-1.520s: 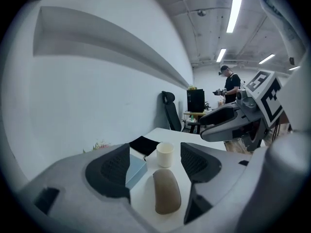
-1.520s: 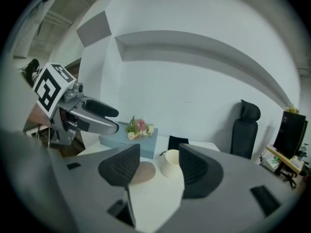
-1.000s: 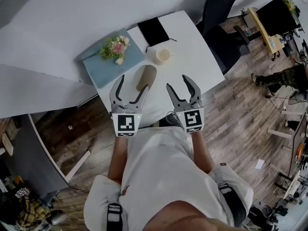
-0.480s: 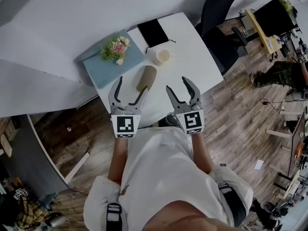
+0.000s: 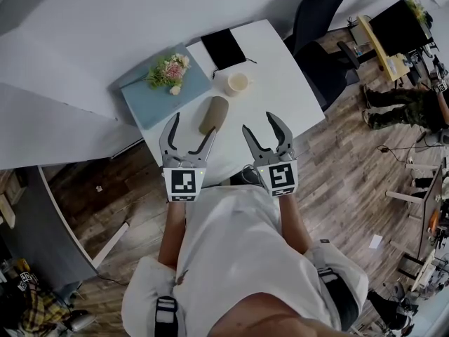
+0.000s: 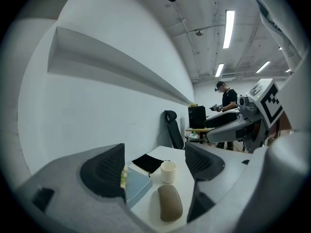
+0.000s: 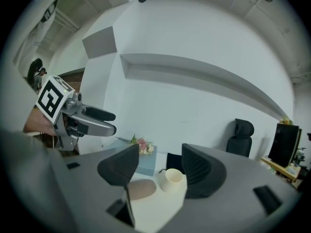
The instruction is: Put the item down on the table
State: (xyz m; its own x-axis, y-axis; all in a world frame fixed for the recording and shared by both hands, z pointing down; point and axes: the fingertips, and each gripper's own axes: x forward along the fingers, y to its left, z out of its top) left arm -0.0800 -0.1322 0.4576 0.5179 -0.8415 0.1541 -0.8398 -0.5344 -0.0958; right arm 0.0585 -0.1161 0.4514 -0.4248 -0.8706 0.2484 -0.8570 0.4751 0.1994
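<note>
With the left tool (image 5: 191,126) and right tool (image 5: 260,124) held open and empty and the brown case (image 5: 213,114) laid on the table (image 5: 280,83), the nearby cup (image 5: 237,83) could be toppled by a careless sweep.

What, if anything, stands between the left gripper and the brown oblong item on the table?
Nothing visible does: the left gripper, open and empty, points at the brown item lying on the table, with the cup beyond it.

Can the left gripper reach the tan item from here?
Probably yes. The left gripper is open and empty, and the tan item lies on the table just ahead of it, nothing between.
</note>
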